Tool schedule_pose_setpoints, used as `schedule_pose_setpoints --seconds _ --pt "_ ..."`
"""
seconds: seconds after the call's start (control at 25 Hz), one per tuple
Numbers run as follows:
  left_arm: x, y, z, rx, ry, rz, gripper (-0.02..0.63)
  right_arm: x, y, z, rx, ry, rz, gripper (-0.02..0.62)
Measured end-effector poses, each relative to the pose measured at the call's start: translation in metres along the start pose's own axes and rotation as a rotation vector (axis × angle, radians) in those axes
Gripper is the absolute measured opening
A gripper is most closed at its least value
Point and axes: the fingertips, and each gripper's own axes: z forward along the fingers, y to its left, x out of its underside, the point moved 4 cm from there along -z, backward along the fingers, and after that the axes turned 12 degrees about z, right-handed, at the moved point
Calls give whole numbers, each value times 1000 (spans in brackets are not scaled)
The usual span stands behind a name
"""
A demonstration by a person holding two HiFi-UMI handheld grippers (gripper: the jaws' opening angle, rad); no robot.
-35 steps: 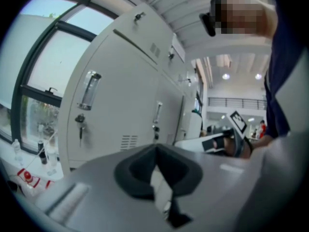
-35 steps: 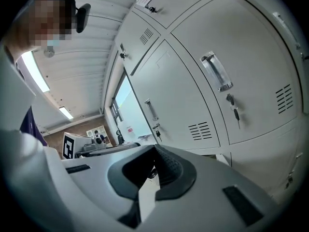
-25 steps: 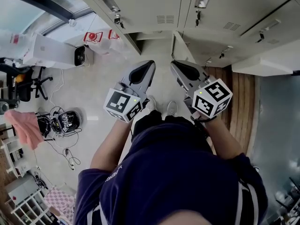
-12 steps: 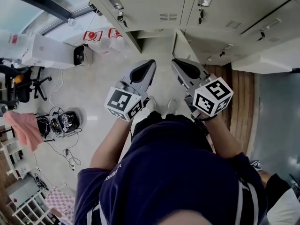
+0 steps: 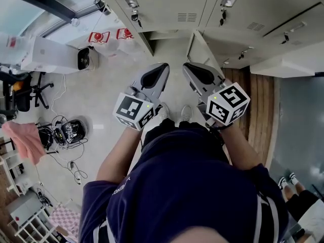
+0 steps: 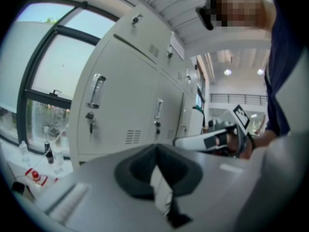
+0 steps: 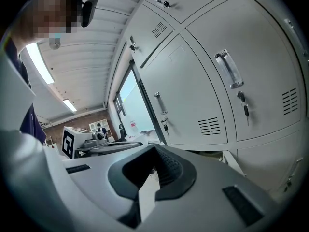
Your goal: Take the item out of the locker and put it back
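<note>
Though vented metal lockers (image 5: 162,4) stand ahead, left tongs (image 5: 164,66) and right tongs (image 5: 185,66) — pointed, grey — press together.

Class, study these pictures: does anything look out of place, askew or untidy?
One lower locker door stands open, while the neighbouring doors are shut. At the left, a tangle of cables sprawls loose across the floor. Nothing looks spilled or damaged.
</note>
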Motion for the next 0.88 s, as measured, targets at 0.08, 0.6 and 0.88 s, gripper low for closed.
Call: schedule_pose_setpoints --seconds 0.08,0.6,0.88 --pt "1 2 -2 3 -1 -2 3 1 1 3 1 1 0 8" --pt "4 12 -7 17 -4 -18 3 5 8 13 12 12 -10 7" --pt "3 13 -4 26 -9 -17 3 5 8 16 16 14 -12 7"
